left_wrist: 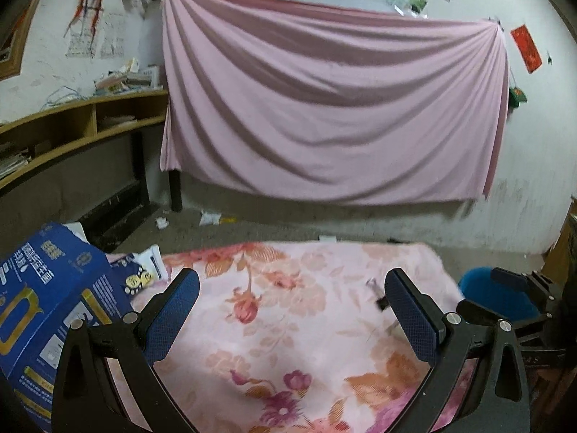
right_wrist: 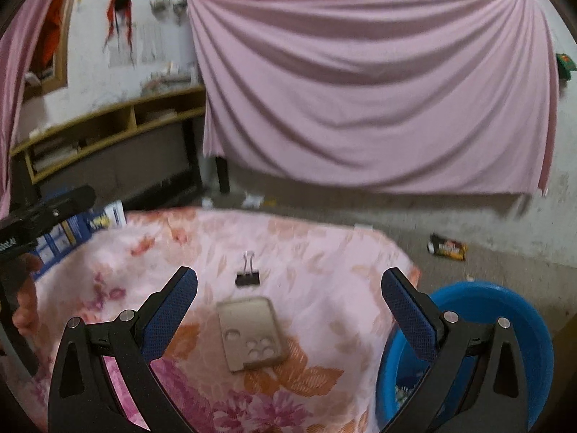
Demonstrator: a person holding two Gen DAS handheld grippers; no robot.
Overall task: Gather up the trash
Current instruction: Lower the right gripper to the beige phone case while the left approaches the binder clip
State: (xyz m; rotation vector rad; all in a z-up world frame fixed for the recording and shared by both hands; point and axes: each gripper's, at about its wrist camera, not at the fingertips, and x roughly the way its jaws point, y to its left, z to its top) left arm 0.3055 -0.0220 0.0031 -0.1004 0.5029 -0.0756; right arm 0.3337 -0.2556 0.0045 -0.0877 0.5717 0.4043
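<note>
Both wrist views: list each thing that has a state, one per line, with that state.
left gripper: open, empty, above the floral blanket.
right gripper: open, empty.
binder clip: shut, handles up, on the blanket.
phone case: lying flat, camera cutouts toward the gripper.
blue basin: upright beside the blanket, some scraps inside.
blue box: tilted, at the blanket's left edge.
snack wrapper: lying on the floor.

Pink sheet [right_wrist: 375,86] on the wall, wooden shelf [right_wrist: 108,126] beside (papers inside)
</note>
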